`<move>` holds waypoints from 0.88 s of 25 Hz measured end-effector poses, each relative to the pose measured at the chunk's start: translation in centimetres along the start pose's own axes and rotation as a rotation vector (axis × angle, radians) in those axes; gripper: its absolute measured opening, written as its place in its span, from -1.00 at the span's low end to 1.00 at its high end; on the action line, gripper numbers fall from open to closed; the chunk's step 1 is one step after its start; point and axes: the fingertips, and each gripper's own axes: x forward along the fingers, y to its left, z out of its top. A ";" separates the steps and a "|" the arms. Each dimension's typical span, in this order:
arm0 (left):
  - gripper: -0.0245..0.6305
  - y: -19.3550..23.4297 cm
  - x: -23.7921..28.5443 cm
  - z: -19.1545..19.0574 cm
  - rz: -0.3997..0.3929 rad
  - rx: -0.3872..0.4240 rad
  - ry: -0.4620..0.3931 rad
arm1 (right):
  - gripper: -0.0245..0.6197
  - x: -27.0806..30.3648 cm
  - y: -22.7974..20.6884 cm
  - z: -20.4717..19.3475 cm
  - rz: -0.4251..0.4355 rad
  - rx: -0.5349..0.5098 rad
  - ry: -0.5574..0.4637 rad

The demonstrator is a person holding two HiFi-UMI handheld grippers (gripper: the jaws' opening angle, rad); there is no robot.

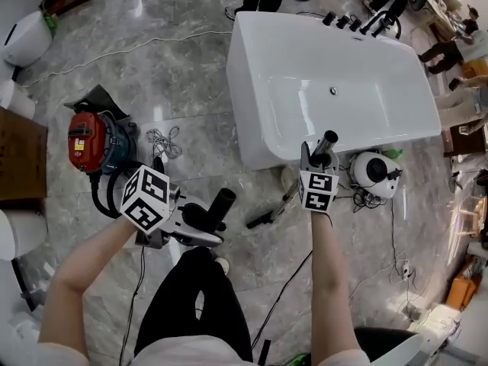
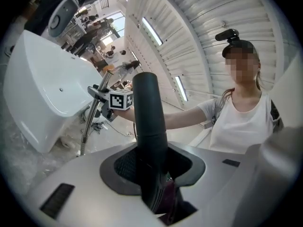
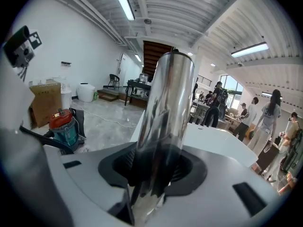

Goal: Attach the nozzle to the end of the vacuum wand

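My left gripper point(image 1: 197, 221) is shut on a black tube-shaped nozzle point(image 1: 223, 203), which sticks out up and to the right. In the left gripper view the nozzle point(image 2: 147, 122) stands up between the jaws of that gripper point(image 2: 152, 176). My right gripper point(image 1: 320, 158) is shut on the chrome vacuum wand point(image 1: 327, 141), whose open top end pokes out above the jaws. The wand's lower part point(image 1: 288, 195) slants down to a black end piece point(image 1: 261, 219) on the floor. In the right gripper view the wand point(image 3: 165, 112) fills the jaws of that gripper point(image 3: 151, 176). The nozzle and the wand's top end are apart.
A white bathtub point(image 1: 335, 90) stands just beyond the right gripper. A red and teal vacuum point(image 1: 85, 139) with a black hose point(image 1: 101, 195) sits at the left. A white round appliance point(image 1: 372, 170), coiled cable point(image 1: 162, 139) and cords lie on the marble floor. My dark-trousered legs point(image 1: 191, 303) are below.
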 end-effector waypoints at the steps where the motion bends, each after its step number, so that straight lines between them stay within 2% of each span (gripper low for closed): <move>1: -0.49 -0.6 0.4 -0.3 -0.029 -0.015 0.025 | -0.44 -1.6 0.2 -0.1 0.004 -0.004 -0.011; 5: -0.49 -4.5 3.3 -1.2 -0.178 -0.092 0.081 | -0.43 -8.3 2.1 -0.6 0.053 -0.038 -0.062; 9: -0.49 -9.5 6.8 -1.3 -0.371 -0.279 0.080 | -0.43 -13.9 5.4 -1.1 0.121 -0.096 -0.108; 13: -0.49 -14.0 10.3 -0.3 -0.526 -0.436 0.060 | -0.43 -17.7 7.6 -1.1 0.133 -0.136 -0.148; 18: -0.49 -17.3 12.9 -0.1 -0.648 -0.518 0.013 | -0.43 -21.8 10.2 -1.6 0.095 -0.173 -0.206; 22: -0.49 -18.1 13.1 -1.3 -0.656 -0.571 -0.025 | -0.43 -25.7 13.9 -1.7 0.115 -0.219 -0.275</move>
